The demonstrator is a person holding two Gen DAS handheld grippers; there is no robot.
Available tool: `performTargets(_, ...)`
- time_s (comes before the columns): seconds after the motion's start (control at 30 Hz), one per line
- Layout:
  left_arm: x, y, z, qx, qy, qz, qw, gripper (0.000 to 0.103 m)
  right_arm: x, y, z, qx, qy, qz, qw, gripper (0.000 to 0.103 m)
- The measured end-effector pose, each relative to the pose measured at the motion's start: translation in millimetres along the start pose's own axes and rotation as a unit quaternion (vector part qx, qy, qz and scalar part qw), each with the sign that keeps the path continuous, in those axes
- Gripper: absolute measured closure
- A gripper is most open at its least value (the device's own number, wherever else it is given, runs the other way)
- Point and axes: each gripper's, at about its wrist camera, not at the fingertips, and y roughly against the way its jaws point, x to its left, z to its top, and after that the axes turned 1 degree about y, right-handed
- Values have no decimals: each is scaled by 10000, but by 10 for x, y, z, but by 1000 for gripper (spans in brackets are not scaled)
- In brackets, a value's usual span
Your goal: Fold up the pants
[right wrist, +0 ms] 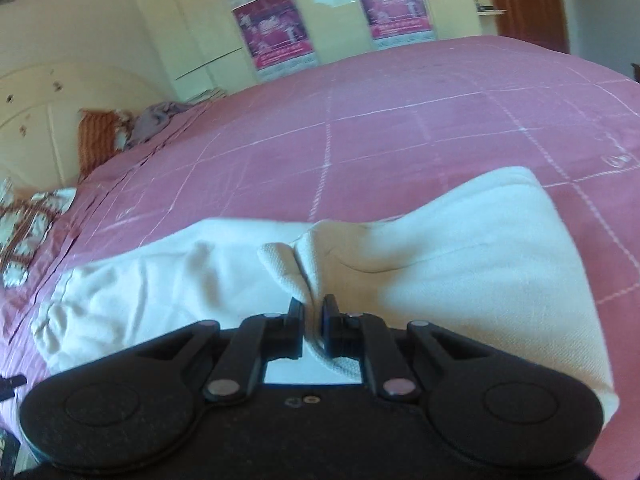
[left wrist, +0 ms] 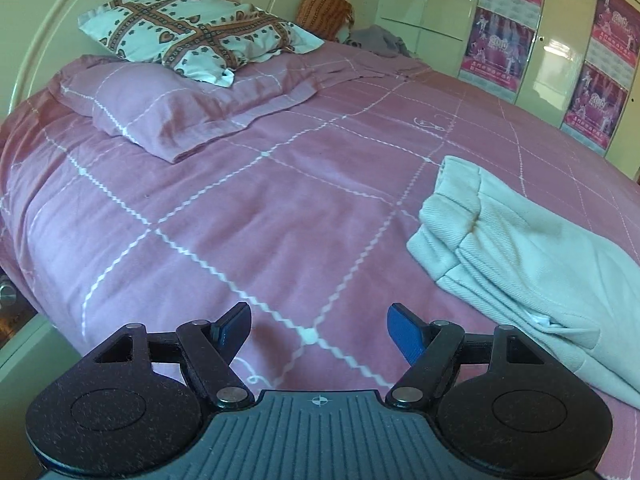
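Left wrist view: the left claw (left wrist: 319, 330) hangs wide and empty over the pink bedspread (left wrist: 240, 208); the cream pants (left wrist: 520, 256) lie at right.

Right wrist view: the right claw (right wrist: 313, 322), nearly closed, pinches a fold of pants at lower centre, apparently mid-fold; next, the fold likely needs carrying across.

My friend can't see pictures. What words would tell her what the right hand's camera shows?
The right gripper is shut on a bunched fold of the cream pants, which lie across a pink bedspread crossed by white lines. Behind the bed are a pale wardrobe with pink posters and a brown door.
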Motion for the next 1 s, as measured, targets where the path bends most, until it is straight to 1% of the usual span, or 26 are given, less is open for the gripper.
performTargets(0.07,58,63,-48,-22,-3,19,10000,28,295,-85,-68,152,380,76,9991,94)
performTargets(0.13,89,99,-107,-10,-31,51,10000,28,496,-132,-137,265,546,217,9979,94)
performTargets(0.2,121,133,-178,-35,-3,85,10000,28,642,-135,-212,316,708,173,9968,91)
performTargets(0.33,159,139,-308,23,149,106,9998,28,717,-67,-323,288,922,95,9953,90)
performTargets(0.4,131,120,-327,44,131,85,9999,28,768,-6,-353,127,1254,22,9920,91)
performTargets(0.47,73,122,-343,30,58,65,10000,28,831,45,-362,-63,1452,-62,9894,91)
performTargets(0.5,55,122,-351,35,43,46,10000,28,857,55,-363,-90,1555,-83,9878,91)
performTargets(0.6,11,125,-374,43,-30,39,10000,28,1017,-33,-410,3,1894,-33,9819,91)
performTargets(0.67,11,135,-384,38,-25,41,10000,28,1050,-62,-450,76,1955,13,9807,90)
performTargets(0.73,4,141,-394,49,-28,50,10000,28,1051,-147,-488,301,1933,-2,9807,88)
performTargets(0.8,-13,152,-403,65,-52,49,10000,28,1049,-208,-532,421,1832,136,9821,76)
performTargets(0.83,-23,158,-408,76,-77,47,9999,28,1066,-214,-556,480,1785,296,9823,73)
performTargets(0.9,-44,180,-408,77,-108,41,9999,28,1090,-172,-578,535,1655,719,9821,43)
performTargets(0.93,-54,201,-404,57,-109,24,9999,28,1092,-112,-575,514,1538,1034,9813,43)
performTargets(0.97,-67,229,-391,19,-112,-1,9999,28,1104,-59,-567,464,1454,1274,9800,49)
performTargets(1.0,-85,254,-374,-24,-134,-29,9999,28,1101,4,-559,352,1428,1403,9791,68)
